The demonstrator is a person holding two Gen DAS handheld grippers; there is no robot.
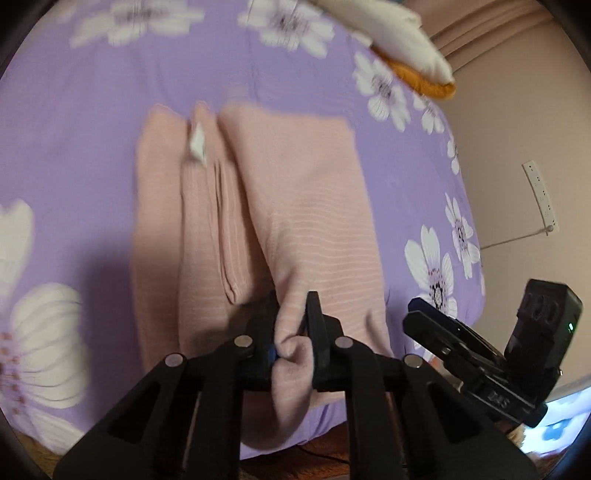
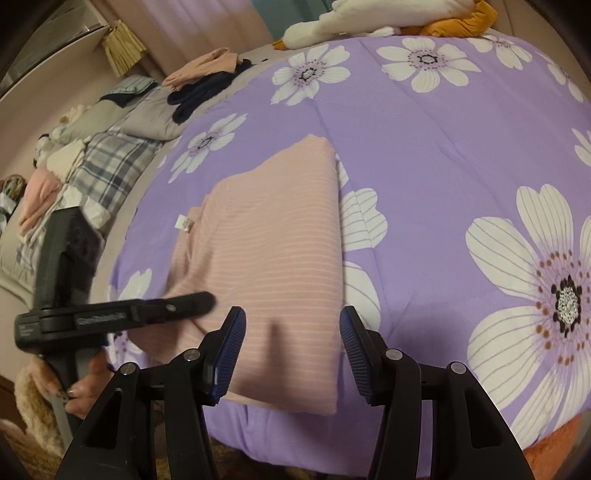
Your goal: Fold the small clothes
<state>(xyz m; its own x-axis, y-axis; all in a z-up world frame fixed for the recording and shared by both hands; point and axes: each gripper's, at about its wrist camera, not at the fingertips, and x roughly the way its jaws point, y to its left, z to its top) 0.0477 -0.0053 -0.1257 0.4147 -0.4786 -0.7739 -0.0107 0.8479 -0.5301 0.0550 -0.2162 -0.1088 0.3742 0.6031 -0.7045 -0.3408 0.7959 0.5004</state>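
Observation:
A pink striped garment [image 1: 295, 206] lies partly folded on a purple floral quilt [image 1: 92, 129], with a small white label [image 1: 197, 144] showing near its far end. My left gripper [image 1: 293, 314] is shut on a bunched fold at the garment's near edge. In the right wrist view the same garment [image 2: 273, 240] lies flat, label [image 2: 184, 223] at its left. My right gripper [image 2: 291, 332] hangs open over its near right corner; the blue pads [image 2: 232, 343] do not press on it. The left gripper [image 2: 199, 302] reaches onto the garment from the left. The right gripper [image 1: 412, 314] appears side-on beside the cloth.
A white and orange plush toy [image 2: 369, 18] lies at the quilt's far end. Piled clothes [image 2: 207, 74] and a plaid blanket [image 2: 110, 162] cover the left side. A hand [image 2: 85, 384] holds the left gripper. The quilt [image 2: 443, 147] drops off at the near edge. A power strip [image 1: 539, 195] hangs on the wall.

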